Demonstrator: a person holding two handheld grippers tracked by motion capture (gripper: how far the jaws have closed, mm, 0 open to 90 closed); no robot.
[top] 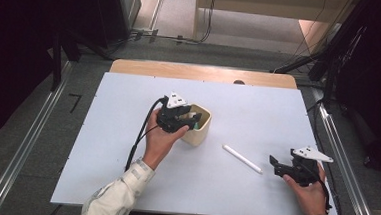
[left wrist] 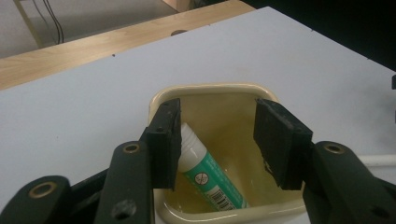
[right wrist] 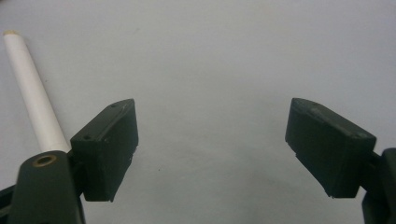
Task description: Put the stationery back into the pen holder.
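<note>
A cream square cup (top: 200, 131) stands near the middle of the white tabletop (top: 111, 147). My left gripper (top: 192, 118) hangs over its mouth, jaws apart. In the left gripper view a green and white tube (left wrist: 211, 180) lies slanted inside the cup (left wrist: 210, 87), its white cap beside the left pad (left wrist: 169, 140); the left gripper (left wrist: 217, 116) stands open, with the right pad well away from the tube. A white stick (top: 242, 158) lies right of the cup. My right gripper (top: 274, 163) rests low at the right, open and empty (right wrist: 212, 121), with the stick (right wrist: 32, 98) just off its left jaw.
A wooden strip (top: 203, 72) runs along the table's far edge. Metal rails (top: 343, 152) flank the table on both sides. Cables trail on the floor beyond. The left gripper's black cable (top: 139, 137) drapes over the tabletop beside the forearm.
</note>
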